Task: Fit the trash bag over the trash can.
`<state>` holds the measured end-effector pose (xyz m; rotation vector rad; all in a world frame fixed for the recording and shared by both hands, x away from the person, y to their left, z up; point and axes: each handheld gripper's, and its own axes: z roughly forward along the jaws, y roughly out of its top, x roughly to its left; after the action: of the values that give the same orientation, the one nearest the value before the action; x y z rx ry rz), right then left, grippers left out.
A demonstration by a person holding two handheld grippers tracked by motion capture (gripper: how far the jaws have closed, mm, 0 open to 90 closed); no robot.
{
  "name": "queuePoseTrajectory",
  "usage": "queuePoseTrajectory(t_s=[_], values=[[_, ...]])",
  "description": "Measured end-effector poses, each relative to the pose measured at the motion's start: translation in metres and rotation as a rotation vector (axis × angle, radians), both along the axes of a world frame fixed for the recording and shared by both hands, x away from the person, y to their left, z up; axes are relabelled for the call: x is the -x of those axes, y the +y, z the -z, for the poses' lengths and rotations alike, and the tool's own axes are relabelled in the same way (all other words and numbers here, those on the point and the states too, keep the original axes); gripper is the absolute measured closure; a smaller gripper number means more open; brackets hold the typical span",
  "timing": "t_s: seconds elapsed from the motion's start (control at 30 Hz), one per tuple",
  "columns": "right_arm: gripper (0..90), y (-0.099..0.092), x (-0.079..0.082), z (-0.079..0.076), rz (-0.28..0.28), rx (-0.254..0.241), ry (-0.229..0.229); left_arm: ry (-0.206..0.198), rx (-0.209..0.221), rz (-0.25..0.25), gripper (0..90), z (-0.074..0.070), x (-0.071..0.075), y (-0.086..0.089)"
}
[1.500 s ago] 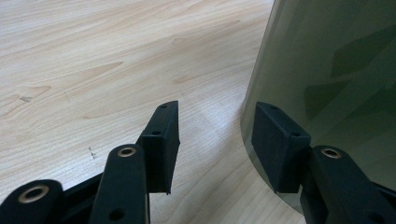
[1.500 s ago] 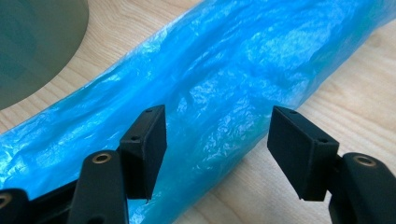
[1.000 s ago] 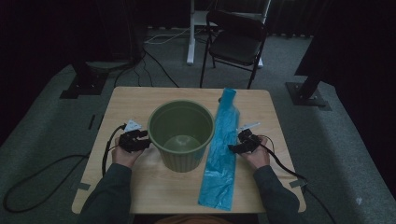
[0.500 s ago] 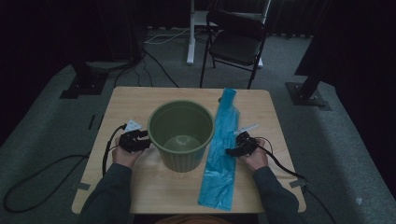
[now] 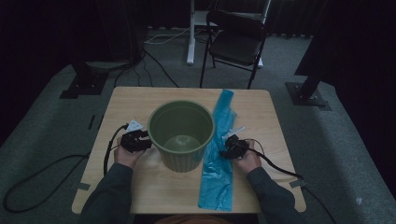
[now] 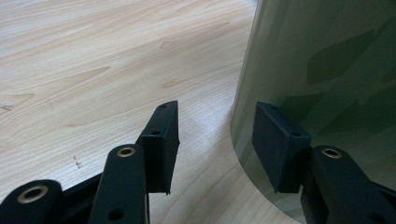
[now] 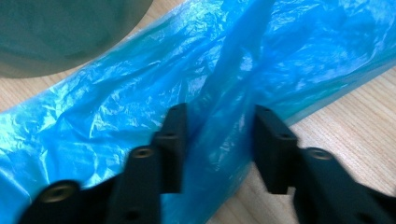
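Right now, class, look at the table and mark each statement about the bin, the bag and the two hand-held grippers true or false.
1. The green bin stands upright on the table. True.
2. The blue bag lines the bin. False: it lies flat on the table beside the bin.
3. A raised fold of the bag sits between the right hand-held gripper jaws. True.
4. The left hand-held gripper is shut on the bin's rim. False: it is open, low beside the bin wall.
5. The bin is full. False: it looks empty.
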<state>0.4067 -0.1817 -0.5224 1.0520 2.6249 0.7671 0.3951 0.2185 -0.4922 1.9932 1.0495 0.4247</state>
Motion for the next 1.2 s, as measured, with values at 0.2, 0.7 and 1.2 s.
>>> queuePoseTrajectory(t_s=[0.2,0.7,1.2], values=[[85.5,-0.001,-0.003,-0.001,0.012,0.004,-0.009,0.003,0.009,-0.003,51.5,0.001,-0.002,-0.001],[88.3,-0.010,-0.007,-0.013,0.042,-0.070,-0.019,-0.012,0.013,0.001,53.3,0.002,-0.010,-0.005],[88.2,-0.030,-0.010,-0.029,0.074,-0.147,-0.038,-0.024,-0.014,0.060,53.3,0.003,-0.009,-0.019]])
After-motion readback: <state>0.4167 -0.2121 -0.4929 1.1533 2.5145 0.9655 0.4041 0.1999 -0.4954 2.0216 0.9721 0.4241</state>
